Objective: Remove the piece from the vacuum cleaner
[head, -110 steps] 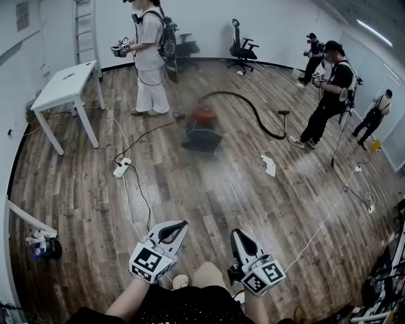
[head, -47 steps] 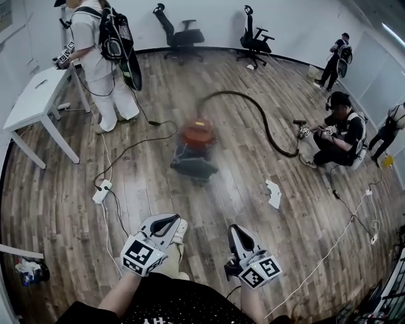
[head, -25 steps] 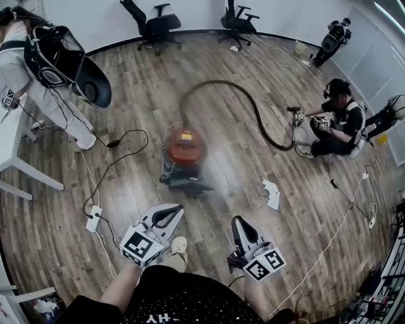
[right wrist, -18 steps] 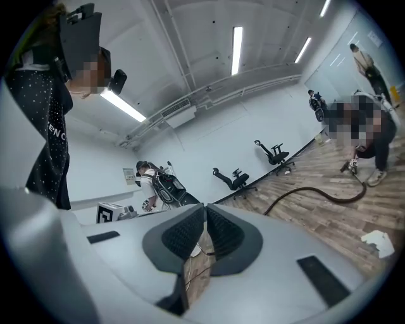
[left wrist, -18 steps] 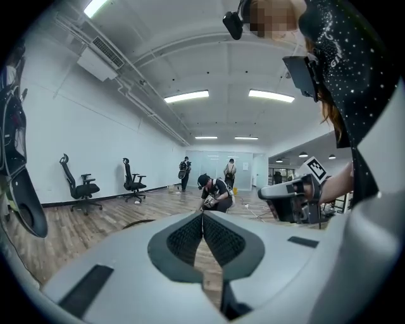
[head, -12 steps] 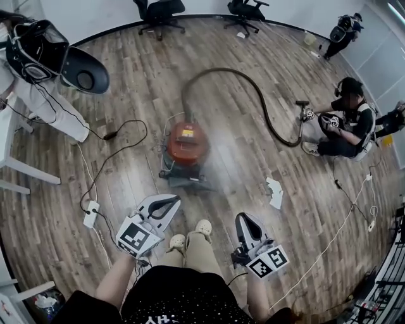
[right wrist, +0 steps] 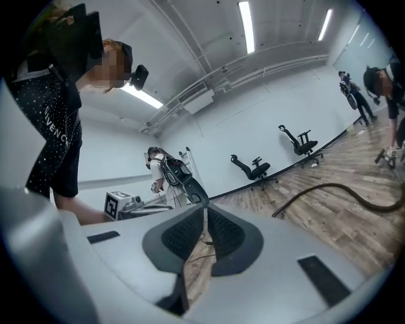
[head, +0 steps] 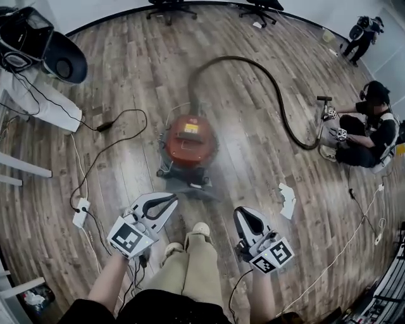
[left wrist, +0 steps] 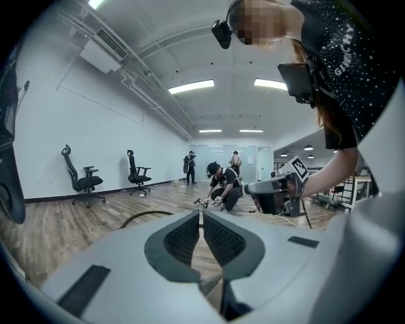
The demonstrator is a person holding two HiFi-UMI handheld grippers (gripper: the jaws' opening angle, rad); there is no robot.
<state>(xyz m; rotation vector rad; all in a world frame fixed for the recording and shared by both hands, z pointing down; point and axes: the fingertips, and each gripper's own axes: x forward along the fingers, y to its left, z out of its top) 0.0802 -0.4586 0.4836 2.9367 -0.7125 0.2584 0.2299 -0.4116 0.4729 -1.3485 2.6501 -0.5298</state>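
Vacuum cleaner (head: 190, 142): round red-orange canister on a dark base. It sits on the wood floor (head: 126, 76) at 12 o'clock from both grippers, clear of them. Black hose (head: 278, 95) leaves the far side and arcs round to 3 o'clock. Canister long axis runs roughly 12–6, dark base end at 6. Left gripper (head: 172, 199) is held low, pointing 1 o'clock; right gripper (head: 240, 212) points 11. Both claws are closed and empty.

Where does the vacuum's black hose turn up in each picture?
Head view: the hose arcs across the upper middle.
Left gripper view: hose low, left of centre.
Right gripper view: hose right of centre.
Shared landmark: the two black office chairs.
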